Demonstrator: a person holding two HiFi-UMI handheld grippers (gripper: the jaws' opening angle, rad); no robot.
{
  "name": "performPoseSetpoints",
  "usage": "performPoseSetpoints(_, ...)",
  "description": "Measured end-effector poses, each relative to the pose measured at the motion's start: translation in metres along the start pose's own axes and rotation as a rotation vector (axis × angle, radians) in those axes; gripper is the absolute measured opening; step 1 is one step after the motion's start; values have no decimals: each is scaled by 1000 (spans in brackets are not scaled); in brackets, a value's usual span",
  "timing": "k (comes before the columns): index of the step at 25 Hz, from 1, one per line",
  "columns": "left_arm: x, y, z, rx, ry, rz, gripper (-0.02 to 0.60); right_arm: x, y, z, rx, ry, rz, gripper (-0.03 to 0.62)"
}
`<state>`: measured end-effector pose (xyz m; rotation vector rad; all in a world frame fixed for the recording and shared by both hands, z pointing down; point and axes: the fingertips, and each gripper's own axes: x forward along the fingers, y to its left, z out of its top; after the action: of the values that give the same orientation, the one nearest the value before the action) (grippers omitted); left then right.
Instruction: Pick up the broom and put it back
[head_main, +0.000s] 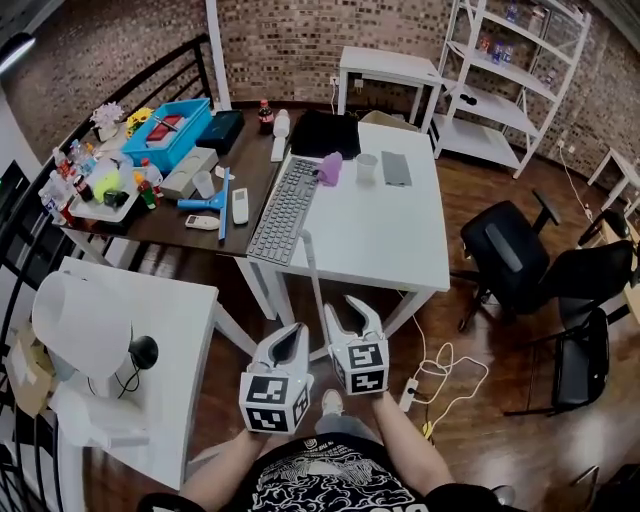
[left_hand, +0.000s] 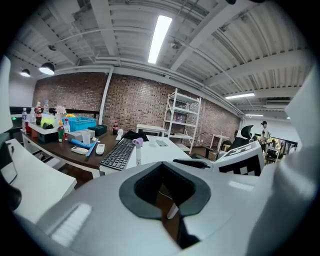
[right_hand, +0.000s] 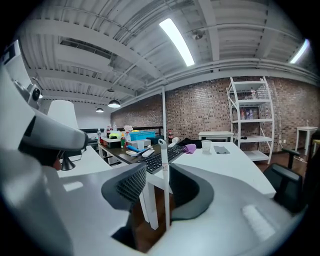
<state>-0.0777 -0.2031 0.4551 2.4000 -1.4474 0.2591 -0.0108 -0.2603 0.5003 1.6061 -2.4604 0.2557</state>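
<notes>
Loosely, slim white broom pole (right_hand: 164, 167), between parted ribbed right tongs (right_hand: 154, 176)

Broom (head_main: 311, 265) btm end hidden behind right gripper (head_main: 346, 308) (6 o'clock); shelf (head_main: 497, 102) items, 1 o'clock, too small to ID.

My left tongs (head_main: 296, 332) are closed on nothing. My right tongs (head_main: 352, 310) stand apart. Both sit side by side, pointing forward and slightly down, with my forearms (head_main: 232, 462) held close behind them.
</notes>
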Motion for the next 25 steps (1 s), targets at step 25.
performPoseSetpoints(25,-132,-84,-34,-40,-100,-53,5,-215,104,21,16,-117,17,50)
